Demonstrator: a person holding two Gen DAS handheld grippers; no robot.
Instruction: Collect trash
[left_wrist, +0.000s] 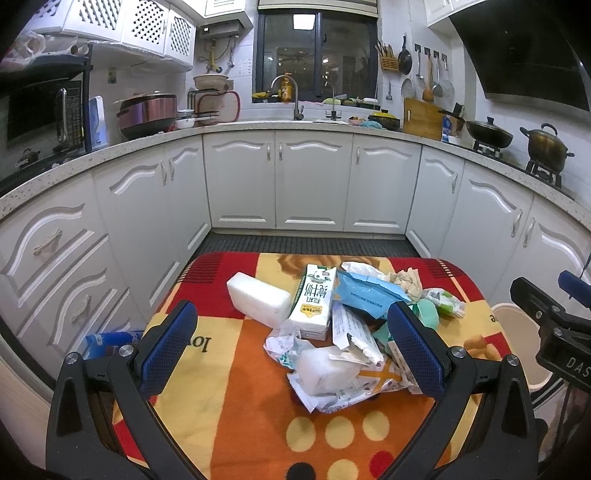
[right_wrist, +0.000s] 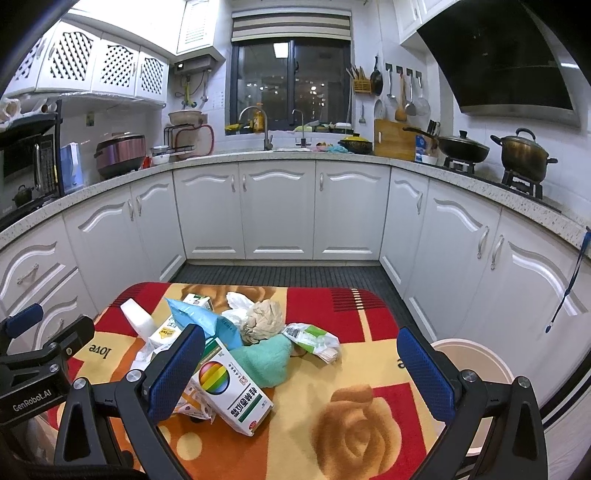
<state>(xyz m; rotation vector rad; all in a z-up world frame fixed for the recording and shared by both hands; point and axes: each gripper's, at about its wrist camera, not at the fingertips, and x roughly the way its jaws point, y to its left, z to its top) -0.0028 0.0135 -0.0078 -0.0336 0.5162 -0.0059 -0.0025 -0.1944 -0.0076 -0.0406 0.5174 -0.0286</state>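
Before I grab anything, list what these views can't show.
- Bin: inside hidden in both views; right claw finger and picture edge cover it.
- Rainbow-logo box: near end behind that claw's left finger.
- Milk carton: base buried under wrappers, left view.
- Blue pouch: print too small.

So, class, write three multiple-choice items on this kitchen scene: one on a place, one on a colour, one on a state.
1. Where does the bin stand?
A. on the table
B. right of the table
C. on the counter

2. What colour is the crumpled cloth?
A. mint green
B. red
C. black

3. How does the right hand-held gripper stand?
A. shut on a box
B. shut on nothing
C. open

Answers: 1 B, its rim shows beyond the table's right edge; 2 A, it is pale green beside the medicine box; 3 C, its blue fingers stand wide apart.
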